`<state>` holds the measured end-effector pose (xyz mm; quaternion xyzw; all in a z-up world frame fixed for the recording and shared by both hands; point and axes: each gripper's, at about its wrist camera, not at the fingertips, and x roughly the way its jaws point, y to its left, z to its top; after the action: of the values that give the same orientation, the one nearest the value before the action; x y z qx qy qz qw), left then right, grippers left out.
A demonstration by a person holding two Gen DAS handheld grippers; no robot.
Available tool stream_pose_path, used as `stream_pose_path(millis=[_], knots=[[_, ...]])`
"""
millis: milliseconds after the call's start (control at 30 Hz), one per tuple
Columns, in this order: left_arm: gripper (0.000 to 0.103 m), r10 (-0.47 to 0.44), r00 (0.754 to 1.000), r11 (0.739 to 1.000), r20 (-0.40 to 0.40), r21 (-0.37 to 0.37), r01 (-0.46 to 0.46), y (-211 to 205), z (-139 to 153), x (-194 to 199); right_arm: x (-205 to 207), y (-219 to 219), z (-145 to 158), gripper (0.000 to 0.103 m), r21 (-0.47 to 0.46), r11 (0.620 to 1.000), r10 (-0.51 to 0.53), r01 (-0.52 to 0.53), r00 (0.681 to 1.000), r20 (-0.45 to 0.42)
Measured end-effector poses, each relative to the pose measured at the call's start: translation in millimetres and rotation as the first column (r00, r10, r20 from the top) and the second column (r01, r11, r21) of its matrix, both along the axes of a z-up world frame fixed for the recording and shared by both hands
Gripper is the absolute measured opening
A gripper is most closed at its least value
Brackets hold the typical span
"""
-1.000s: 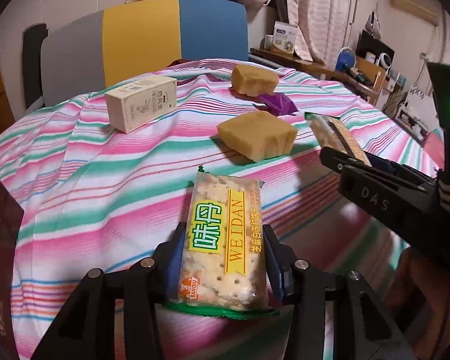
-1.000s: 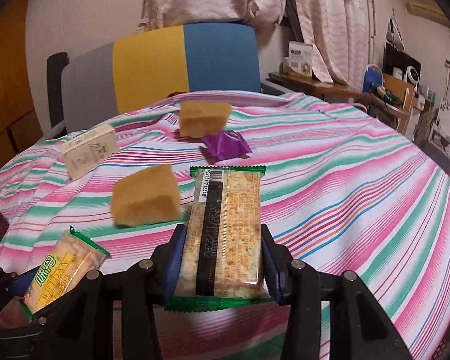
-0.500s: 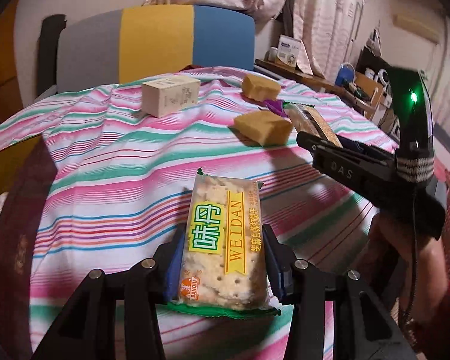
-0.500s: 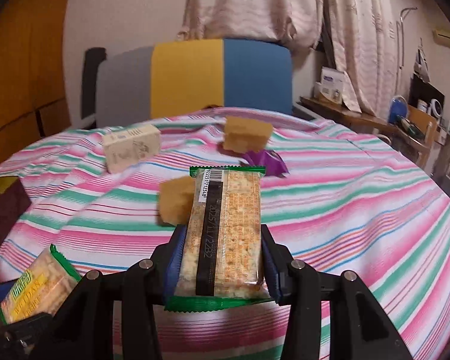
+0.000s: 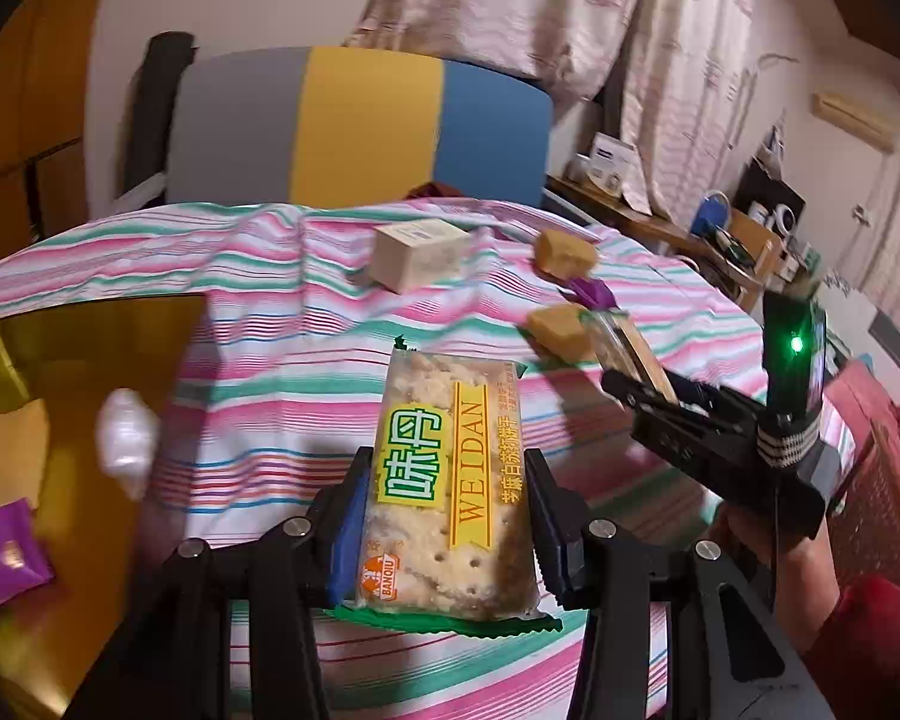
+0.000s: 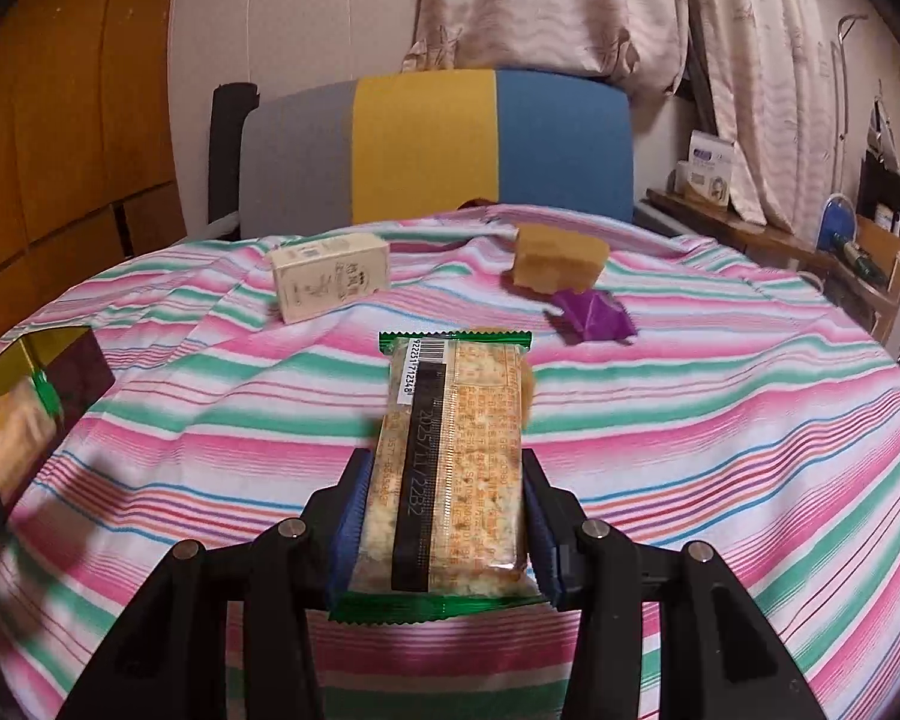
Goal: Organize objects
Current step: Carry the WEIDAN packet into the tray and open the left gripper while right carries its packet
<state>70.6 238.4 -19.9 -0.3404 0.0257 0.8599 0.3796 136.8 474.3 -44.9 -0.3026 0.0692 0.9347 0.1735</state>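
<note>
In the left wrist view, the left gripper is clamped on a cracker packet with a yellow "WEIDAN" label facing up, held above the near part of the striped tablecloth. To the left sits a gold box, open at the top, with a purple wrapper in its near corner and a pale, blurred item that I cannot identify near its right wall. At the far side lie a cream carton, two tan sponge blocks and a purple packet between them. On the right, the right gripper grips a second packet seen edge-on.

In the right wrist view, the right gripper is closed on a second cracker packet, barcode side up, above the cloth's near middle. Beyond it lie the cream carton far left, a tan sponge block far right and the purple packet just in front of that block. The gold box shows at the left edge.
</note>
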Motion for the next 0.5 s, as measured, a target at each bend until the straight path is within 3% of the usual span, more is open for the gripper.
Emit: stream_pose_path(millis=[233,367,500], knots=[[0.048,0.100,0.995,0.995,0.003,0.014,-0.100,-45,10,-23,0,-16,1,0.047,-0.095,0.995,0.030,-0.031,0.999,-0.012],[0.048,0.163,0.987,0.987,0.011,0.012,-0.163,-70,13,-43,1,-29,-4,0.047,-0.203,0.979,0.022,-0.030,0.999,-0.041],[0.048,0.231,0.972,0.973,0.034,0.012,-0.232,-97,13,-69,-4,-51,-7,0.047,-0.246,0.968,0.044,-0.056,0.998,-0.051]])
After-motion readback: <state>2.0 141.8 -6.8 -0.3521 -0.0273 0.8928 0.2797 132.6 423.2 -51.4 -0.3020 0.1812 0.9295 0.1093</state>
